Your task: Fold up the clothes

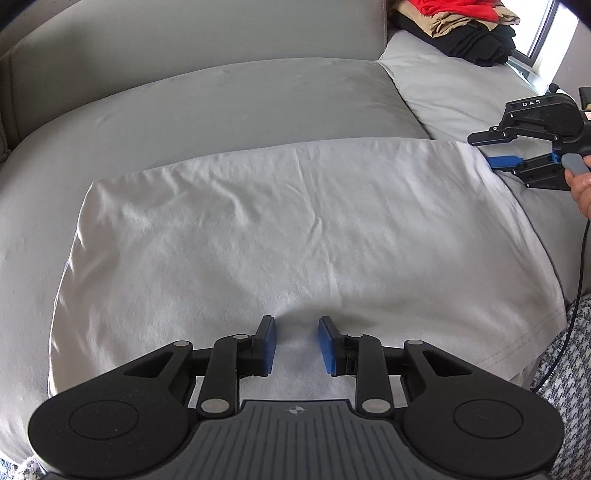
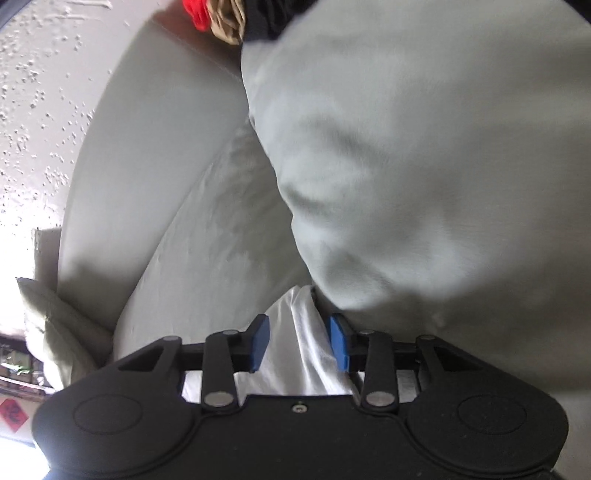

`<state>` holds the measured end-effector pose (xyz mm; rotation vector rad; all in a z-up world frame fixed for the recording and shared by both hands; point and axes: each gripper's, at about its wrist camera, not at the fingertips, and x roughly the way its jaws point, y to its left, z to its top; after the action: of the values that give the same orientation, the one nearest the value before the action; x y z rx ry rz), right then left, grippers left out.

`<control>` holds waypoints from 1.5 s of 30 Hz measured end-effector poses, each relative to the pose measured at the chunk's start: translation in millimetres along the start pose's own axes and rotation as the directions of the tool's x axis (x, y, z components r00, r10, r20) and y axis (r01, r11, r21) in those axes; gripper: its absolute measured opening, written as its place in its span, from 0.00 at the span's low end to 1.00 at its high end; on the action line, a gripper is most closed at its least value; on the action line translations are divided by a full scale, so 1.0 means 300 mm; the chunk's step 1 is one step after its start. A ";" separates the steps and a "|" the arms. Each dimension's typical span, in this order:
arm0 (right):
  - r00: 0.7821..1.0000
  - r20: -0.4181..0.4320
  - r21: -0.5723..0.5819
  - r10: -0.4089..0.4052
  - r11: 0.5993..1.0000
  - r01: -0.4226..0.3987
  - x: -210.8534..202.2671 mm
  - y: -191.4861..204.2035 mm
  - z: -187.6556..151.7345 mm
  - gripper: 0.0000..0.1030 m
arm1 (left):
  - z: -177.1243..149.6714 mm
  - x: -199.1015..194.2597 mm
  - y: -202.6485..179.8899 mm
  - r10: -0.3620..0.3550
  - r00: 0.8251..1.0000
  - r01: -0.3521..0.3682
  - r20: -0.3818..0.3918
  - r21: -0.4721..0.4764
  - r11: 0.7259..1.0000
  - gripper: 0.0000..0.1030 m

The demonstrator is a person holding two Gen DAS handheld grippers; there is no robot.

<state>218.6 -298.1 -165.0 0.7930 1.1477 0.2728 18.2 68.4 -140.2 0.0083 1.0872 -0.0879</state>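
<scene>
Along the bottom of the left wrist view, the left claw [image 1: 297,345] hangs over the near hem of a white T-shirt [image 1: 295,229], its blue pads parted with only flat cloth under the gap, nothing pinched. That shirt lies spread flat across a grey sofa [image 1: 221,99] seat, filling the middle of the frame, lightly creased. At the right edge the right claw [image 1: 491,157] sits at the shirt's far right corner, a hand [image 1: 581,184] on its grip partly cut off by the frame. Whether it holds the corner is hard to judge from there. From the right wrist view, a ridge of white cloth runs up between the blue pads [image 2: 260,341] of the right claw [image 2: 299,341], with gaps showing on both sides, so the jaws stand apart and do not clamp it. This view is blurred. Beyond, in the upper right of the left view, a pile of clothes [image 1: 461,26], red, tan and black, rests on the far cushion, cropped by the top edge.
</scene>
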 end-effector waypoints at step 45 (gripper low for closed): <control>0.833 0.309 -0.412 -0.458 0.725 0.551 -0.104 0.185 -0.331 0.04 | -0.027 -0.002 0.007 0.016 0.999 -0.015 0.045 -0.020 1.000 0.28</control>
<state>128.1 -235.4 -122.7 0.0297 1.0106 0.0142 11.1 70.9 -143.6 -0.0027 1.0422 -0.0633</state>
